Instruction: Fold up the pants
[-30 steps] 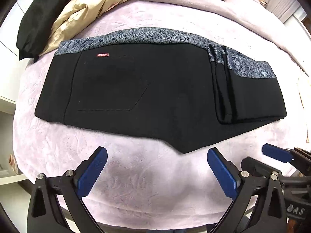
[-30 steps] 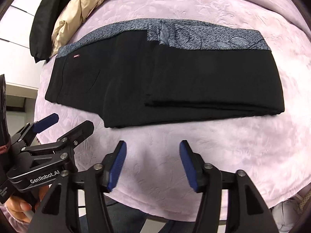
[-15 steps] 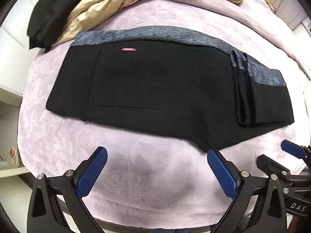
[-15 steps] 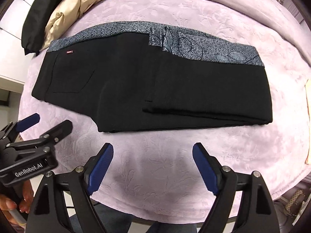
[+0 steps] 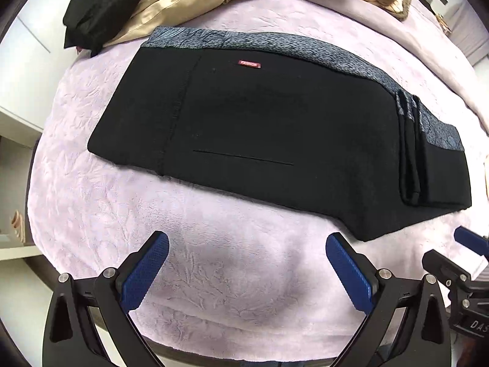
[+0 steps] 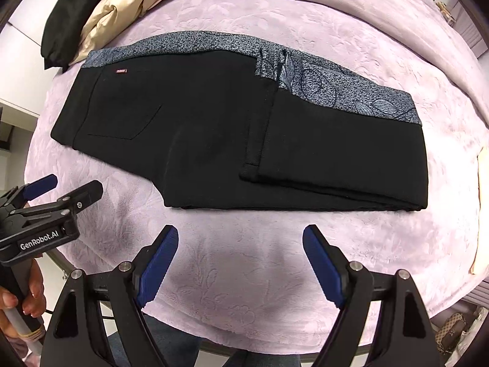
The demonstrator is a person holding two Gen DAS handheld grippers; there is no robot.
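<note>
Black pants with a grey patterned waistband and a small red tag lie flat on the lilac blanket. Their legs are folded back over the right half. My left gripper hovers open over bare blanket in front of the pants' near edge, with nothing between its blue pads. My right gripper is also open and empty, just short of the near hem. Each gripper shows in the other's view: the left gripper at the left, the right gripper at the right.
A beige garment and a black garment are heaped at the back left, touching the waistband corner. A hand grips the left tool's handle. White furniture stands off the left edge, and a patterned bag sits low right.
The right gripper's jaws have spread wider. The left gripper has drifted left along the near edge, so the pants sit further right and more slanted in its view.
</note>
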